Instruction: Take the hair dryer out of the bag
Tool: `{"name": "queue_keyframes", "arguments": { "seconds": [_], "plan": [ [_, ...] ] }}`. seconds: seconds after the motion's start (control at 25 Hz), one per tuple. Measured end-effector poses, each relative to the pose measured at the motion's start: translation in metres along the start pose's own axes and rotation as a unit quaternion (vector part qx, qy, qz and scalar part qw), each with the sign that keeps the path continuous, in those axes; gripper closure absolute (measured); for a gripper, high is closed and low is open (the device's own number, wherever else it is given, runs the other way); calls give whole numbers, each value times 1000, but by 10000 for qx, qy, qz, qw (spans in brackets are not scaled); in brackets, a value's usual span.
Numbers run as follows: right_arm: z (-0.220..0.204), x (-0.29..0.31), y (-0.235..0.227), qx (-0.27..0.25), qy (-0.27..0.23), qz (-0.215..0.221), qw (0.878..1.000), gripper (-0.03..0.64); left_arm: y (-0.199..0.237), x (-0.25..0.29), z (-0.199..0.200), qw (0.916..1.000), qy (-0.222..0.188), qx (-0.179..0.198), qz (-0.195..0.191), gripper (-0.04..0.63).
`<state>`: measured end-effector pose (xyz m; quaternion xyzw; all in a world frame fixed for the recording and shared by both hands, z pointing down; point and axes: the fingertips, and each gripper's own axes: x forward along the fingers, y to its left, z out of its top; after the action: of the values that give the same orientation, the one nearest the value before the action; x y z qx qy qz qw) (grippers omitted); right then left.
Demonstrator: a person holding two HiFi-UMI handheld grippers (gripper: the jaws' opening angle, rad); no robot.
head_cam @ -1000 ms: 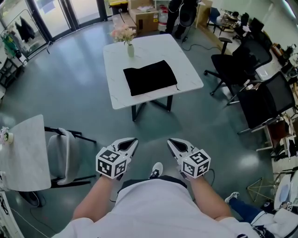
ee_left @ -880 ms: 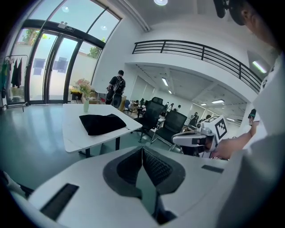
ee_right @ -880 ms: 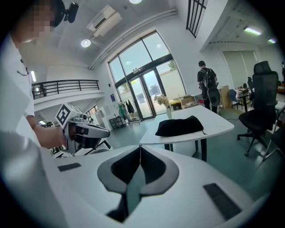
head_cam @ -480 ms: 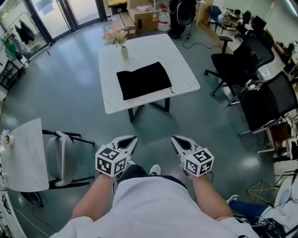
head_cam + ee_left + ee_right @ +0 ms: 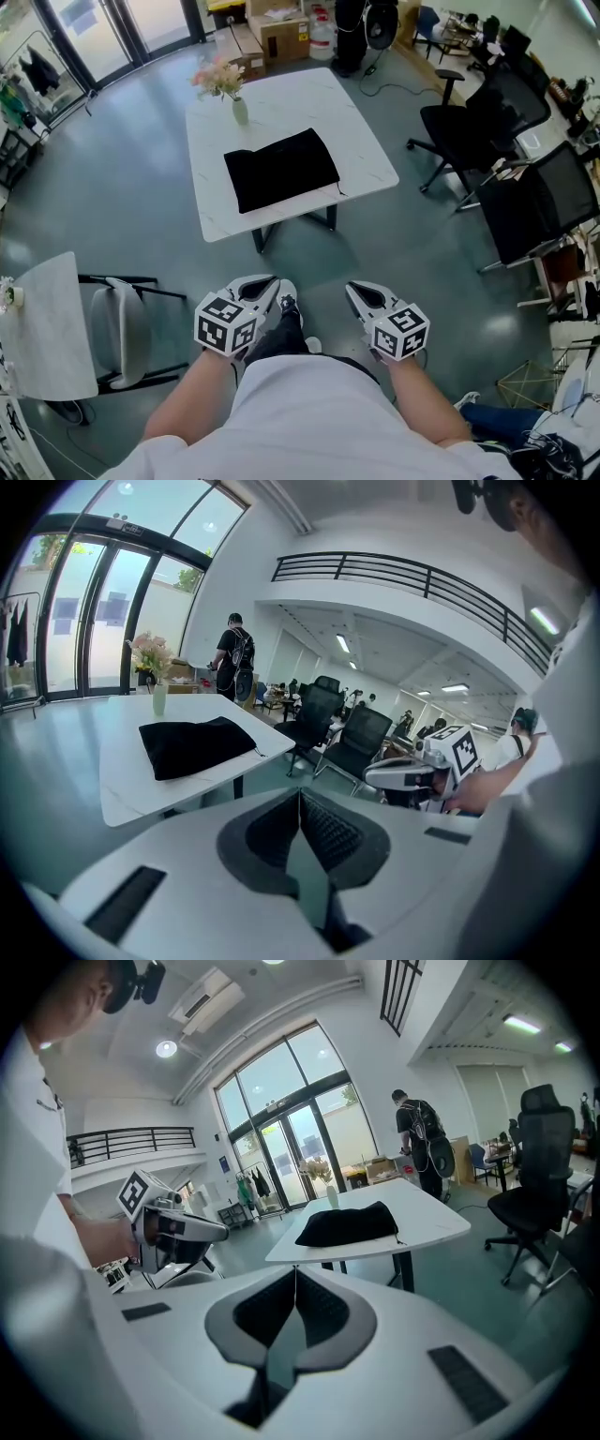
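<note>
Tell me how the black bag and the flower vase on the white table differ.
The soft black cloth bag lies flat; the small pale vase of pink flowers stands upright. The bag is dark and covers far more tabletop than the vase. Both rest on the white table.

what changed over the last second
The person walks on toward the table: it and the black bag slid left in the head view, and a leg swung forward. Both the left gripper and the right gripper stay shut and empty; bag untouched.
</note>
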<state>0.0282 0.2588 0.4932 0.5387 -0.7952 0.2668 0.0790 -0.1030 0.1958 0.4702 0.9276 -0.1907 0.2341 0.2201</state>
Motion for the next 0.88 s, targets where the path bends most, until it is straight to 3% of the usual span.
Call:
{"name": "queue_keyframes", "arguments": {
  "seconds": [0.56, 0.88],
  "plan": [
    [57, 84, -67, 48, 164, -170, 9997, 601, 84, 73, 72, 9999, 19, -62, -107, 577],
    [105, 143, -99, -51, 235, -303, 9993, 600, 142, 104, 125, 9996, 4, 200, -217, 577]
  ]
}}
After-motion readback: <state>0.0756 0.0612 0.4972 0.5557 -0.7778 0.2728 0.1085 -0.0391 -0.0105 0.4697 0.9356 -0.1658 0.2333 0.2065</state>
